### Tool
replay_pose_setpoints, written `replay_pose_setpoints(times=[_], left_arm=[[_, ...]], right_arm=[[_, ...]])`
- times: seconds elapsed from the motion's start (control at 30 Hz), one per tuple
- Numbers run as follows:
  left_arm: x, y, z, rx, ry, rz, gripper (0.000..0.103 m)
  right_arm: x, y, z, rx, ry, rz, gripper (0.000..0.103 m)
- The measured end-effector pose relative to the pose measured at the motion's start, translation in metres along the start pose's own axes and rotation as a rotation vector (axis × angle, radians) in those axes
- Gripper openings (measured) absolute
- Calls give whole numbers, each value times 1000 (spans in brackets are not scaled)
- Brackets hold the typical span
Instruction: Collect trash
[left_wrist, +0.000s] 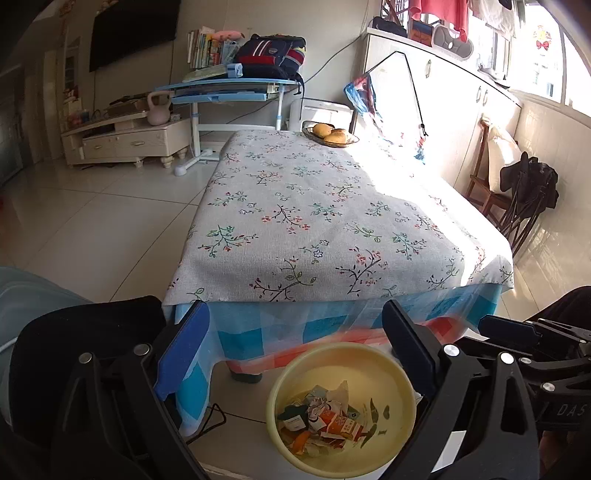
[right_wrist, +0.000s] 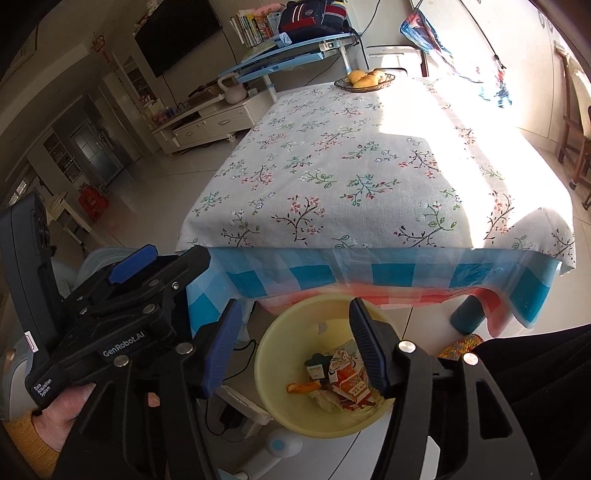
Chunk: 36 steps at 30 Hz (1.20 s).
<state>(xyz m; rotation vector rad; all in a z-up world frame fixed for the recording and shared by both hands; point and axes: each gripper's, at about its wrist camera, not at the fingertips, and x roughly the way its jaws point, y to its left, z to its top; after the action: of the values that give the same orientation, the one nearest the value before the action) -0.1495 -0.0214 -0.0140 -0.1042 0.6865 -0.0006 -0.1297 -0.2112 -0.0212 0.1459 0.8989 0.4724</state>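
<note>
A yellow trash bin (left_wrist: 291, 376) stands on the floor below the table's near edge; it also shows in the right wrist view (right_wrist: 273, 354). It holds several scraps of trash (left_wrist: 325, 417), such as torn orange and white wrappers and peel (right_wrist: 340, 376). My left gripper (left_wrist: 295, 347) is open and empty above the bin. My right gripper (right_wrist: 291, 343) is open and empty above the bin too. The left gripper body (right_wrist: 122, 295) shows at the left of the right wrist view.
The table (left_wrist: 332, 206) has a floral cloth over a blue and red checked one (right_wrist: 388, 273). A bowl of fruit (left_wrist: 330, 134) sits at its far end. A blue desk (left_wrist: 229, 88) and a wooden chair (left_wrist: 491, 177) stand beyond. Cables (right_wrist: 229, 417) lie on the floor by the bin.
</note>
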Motion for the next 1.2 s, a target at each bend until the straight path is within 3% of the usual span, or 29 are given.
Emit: replay_pose_setpoints(times=[0.2, 0.3, 0.57, 1.2], left_arm=[[-42, -2, 5, 34, -141, 63, 96], [-59, -2, 7, 57, -173, 80, 96], [-95, 7, 9, 26, -247, 79, 96], [-114, -10, 8, 40, -238, 105, 96]], right_arm=[[-42, 6, 2, -12, -217, -161, 82], [-63, 7, 1, -5, -321, -229, 88], [-102, 17, -7, -26, -525, -345, 93], [-118, 14, -24, -65, -594, -392, 95]])
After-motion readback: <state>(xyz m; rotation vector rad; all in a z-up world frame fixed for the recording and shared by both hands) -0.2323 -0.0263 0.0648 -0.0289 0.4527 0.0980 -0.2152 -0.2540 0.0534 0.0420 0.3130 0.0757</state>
